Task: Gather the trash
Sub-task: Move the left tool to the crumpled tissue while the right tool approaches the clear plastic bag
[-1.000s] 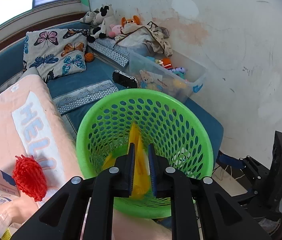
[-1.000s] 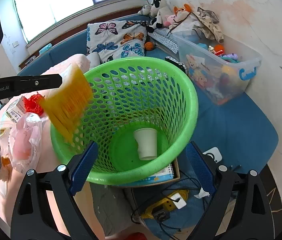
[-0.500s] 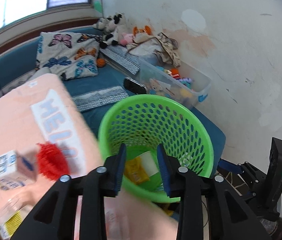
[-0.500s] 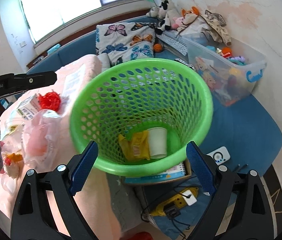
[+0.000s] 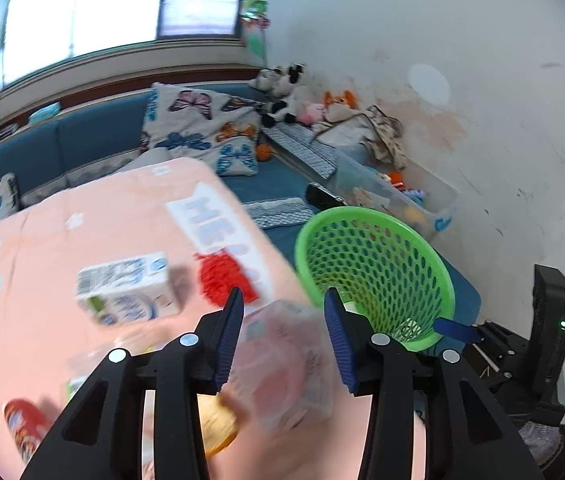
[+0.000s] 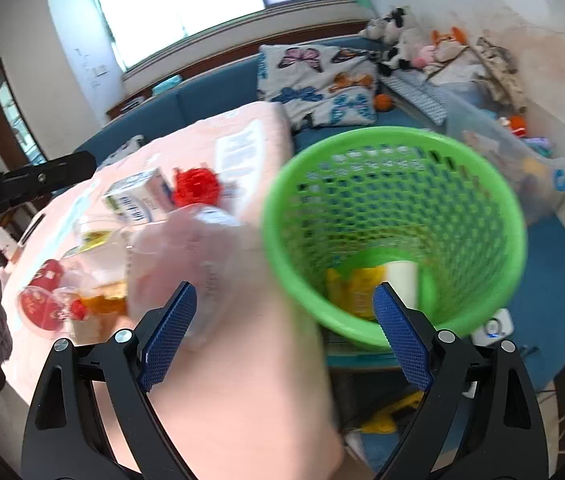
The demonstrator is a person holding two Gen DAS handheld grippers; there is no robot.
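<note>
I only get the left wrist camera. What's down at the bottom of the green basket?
Observer: A yellow wrapper lies at the bottom of the basket.
Operator: Is it all alone in there?
Observer: No, a white cup lies beside it.
Operator: Is the other gripper holding anything?
Observer: No, the right gripper is wide open, and its fingers press on nothing.
</note>
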